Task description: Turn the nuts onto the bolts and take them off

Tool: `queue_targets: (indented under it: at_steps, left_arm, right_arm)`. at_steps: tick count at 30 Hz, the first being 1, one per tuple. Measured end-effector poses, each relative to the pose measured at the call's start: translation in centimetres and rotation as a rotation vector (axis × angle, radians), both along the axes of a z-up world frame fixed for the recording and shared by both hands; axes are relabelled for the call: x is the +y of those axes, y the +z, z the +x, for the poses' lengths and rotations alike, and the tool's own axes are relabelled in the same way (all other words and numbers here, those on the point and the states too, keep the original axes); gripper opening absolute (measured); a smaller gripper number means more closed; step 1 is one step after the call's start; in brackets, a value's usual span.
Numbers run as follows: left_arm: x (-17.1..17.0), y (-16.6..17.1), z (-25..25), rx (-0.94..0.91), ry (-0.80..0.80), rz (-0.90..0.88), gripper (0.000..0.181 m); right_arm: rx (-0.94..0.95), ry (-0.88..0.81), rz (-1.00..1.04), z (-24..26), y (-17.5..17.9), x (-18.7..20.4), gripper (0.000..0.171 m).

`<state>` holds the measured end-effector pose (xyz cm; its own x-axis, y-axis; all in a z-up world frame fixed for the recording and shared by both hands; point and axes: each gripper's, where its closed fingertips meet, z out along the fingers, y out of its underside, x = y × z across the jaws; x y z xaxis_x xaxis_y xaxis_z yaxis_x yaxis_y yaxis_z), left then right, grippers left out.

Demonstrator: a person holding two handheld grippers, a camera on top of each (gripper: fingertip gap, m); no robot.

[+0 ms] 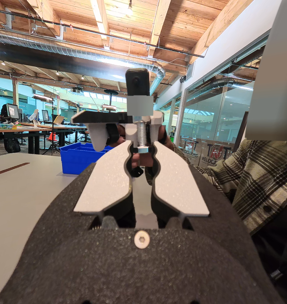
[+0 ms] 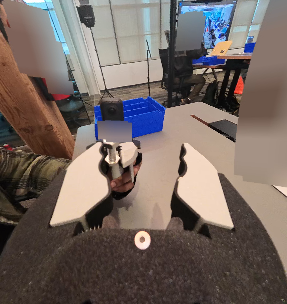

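A silver bolt (image 1: 141, 131) stands upright in the air in front of me. My left gripper (image 1: 142, 148) is shut on it, pinching the hex piece (image 1: 142, 150) at its lower end. The threaded shaft rises to a second hex piece (image 1: 137, 118). My right gripper (image 2: 141, 148) is open wide and empty. The bolt (image 2: 111, 153) with its hex nut (image 2: 112, 160) sits just inside the right gripper's left finger (image 2: 90, 172); I cannot tell whether they touch. The left gripper (image 2: 118, 158) faces the right one, as does the right gripper (image 1: 128, 131) in the left wrist view.
A blue bin (image 1: 77, 158) (image 2: 146, 120) stands at the far end of the grey table (image 1: 24, 189) (image 2: 189, 139). A black pad (image 2: 223, 126) lies at the right. A plaid sleeve (image 1: 254, 181) (image 2: 16, 172) and a wooden post (image 2: 24, 107) flank the grippers. The left gripper's tips are roughly 4 cm from the right gripper's.
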<state>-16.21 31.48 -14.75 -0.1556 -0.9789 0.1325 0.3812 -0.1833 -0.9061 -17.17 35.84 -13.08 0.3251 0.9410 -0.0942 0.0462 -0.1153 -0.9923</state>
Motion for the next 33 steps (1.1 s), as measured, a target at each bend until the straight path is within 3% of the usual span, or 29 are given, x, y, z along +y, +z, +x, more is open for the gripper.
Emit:
queue_targets:
  at_steps: [33]
  left_arm:
    - [0.1, 0.0, -0.1, 0.001, 0.010, 0.001, 0.020]
  right_arm:
    - [-0.014, -0.039, -0.004, 0.6, 0.3, 0.3, 0.086]
